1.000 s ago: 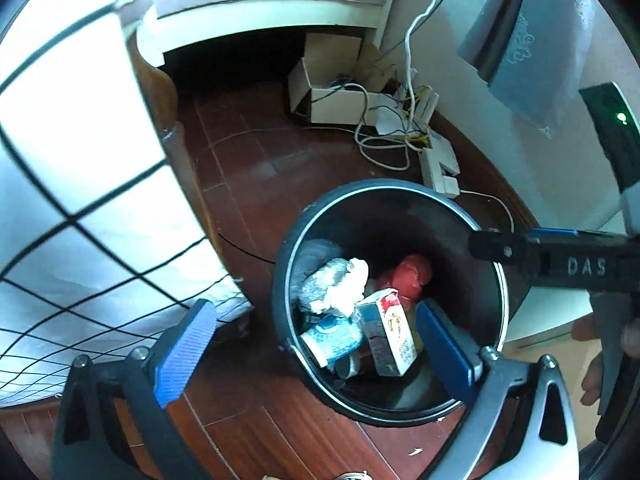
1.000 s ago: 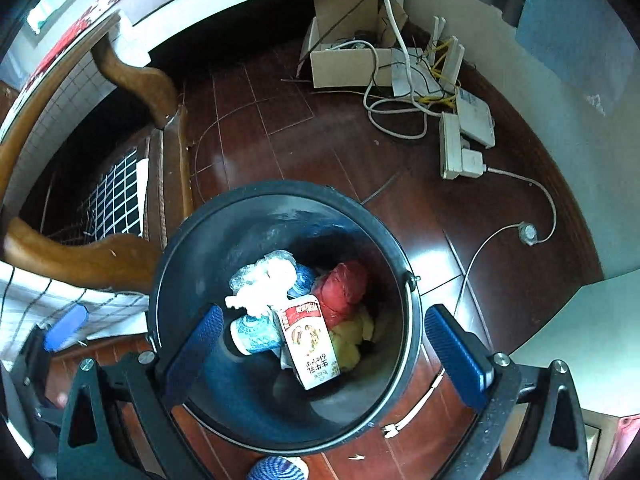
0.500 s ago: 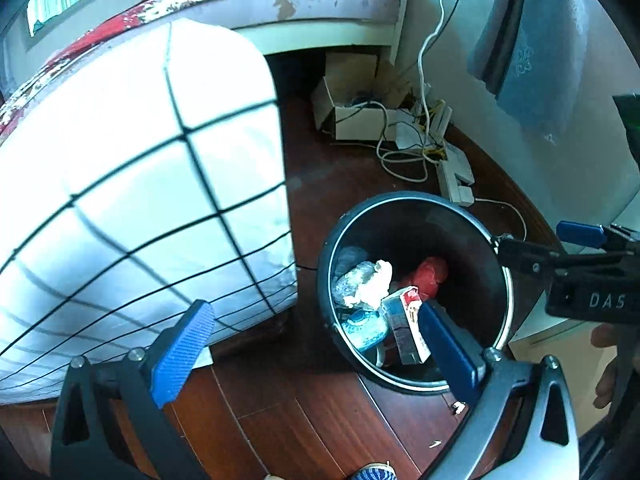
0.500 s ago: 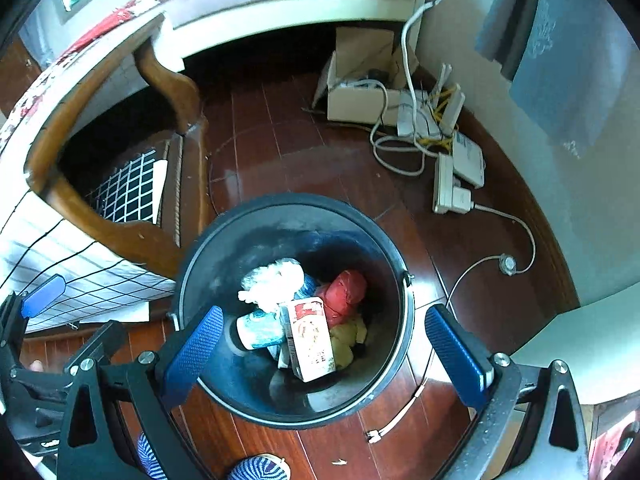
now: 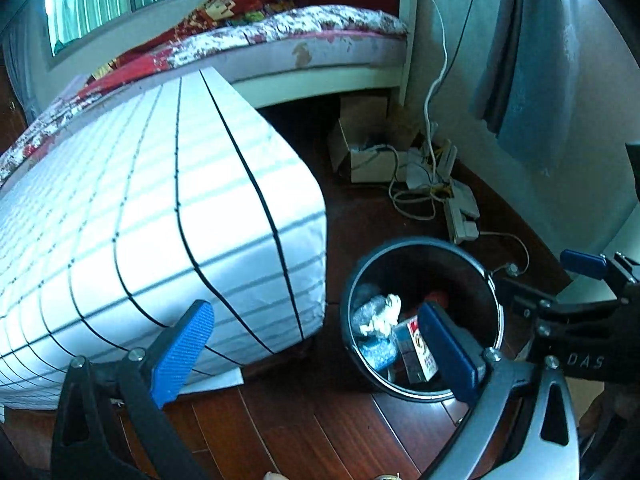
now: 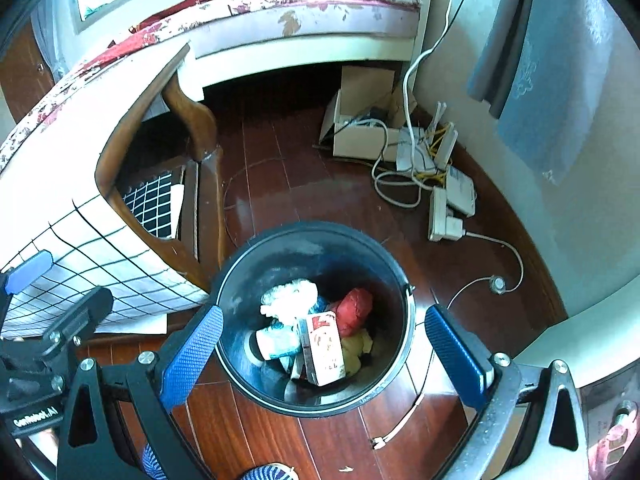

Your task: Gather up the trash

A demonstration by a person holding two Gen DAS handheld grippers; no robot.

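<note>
Left tool (image 5: 316, 352) and right tool (image 6: 324, 356) gape, empty.

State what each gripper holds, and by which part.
Nothing: the left gripper and right gripper are both open and empty above the black round bin.

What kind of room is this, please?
Most likely a bedroom in a home: a bed with a floral cover by the window, a dark wooden floor, and a small black trash bin beside a cushioned chair.

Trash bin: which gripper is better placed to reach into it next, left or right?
Right, probably. The right gripper hangs open directly over the trash bin, with the carton between its fingers. The left gripper, also open, sits off toward the checked cushion.
</note>
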